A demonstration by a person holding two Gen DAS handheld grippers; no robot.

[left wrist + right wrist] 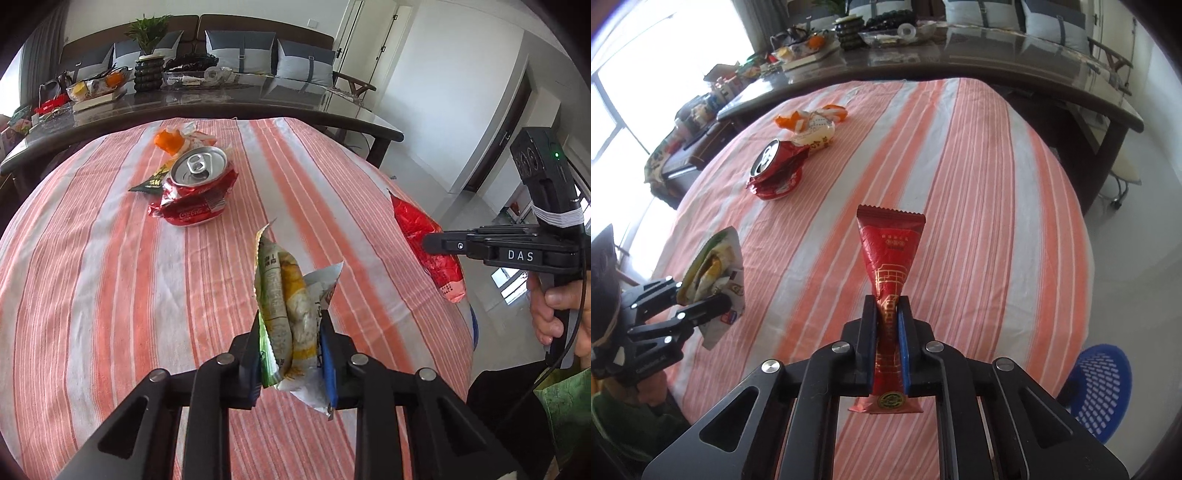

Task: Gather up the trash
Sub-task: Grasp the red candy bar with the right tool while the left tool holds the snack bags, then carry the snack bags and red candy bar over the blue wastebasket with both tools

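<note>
My left gripper (291, 332) is shut on a crumpled green, yellow and white snack wrapper (284, 295), held above the striped tablecloth (110, 295). In the right wrist view that left gripper (701, 299) and its wrapper (709, 266) show at the left edge. My right gripper (889, 306) is shut on a red snack wrapper (890, 251), pinched at its middle and lifted off the cloth. The left wrist view shows the right gripper (428, 243) and the red wrapper (417, 221) at the table's right edge. A crushed red cola can (197, 184) lies farther back with other wrappers (177, 142).
A blue perforated basket (1104, 391) stands on the floor to the right of the table. Behind the striped table runs a dark glossy table (258, 107) with a potted plant (149, 59), fruit and clutter. A sofa with cushions stands behind it.
</note>
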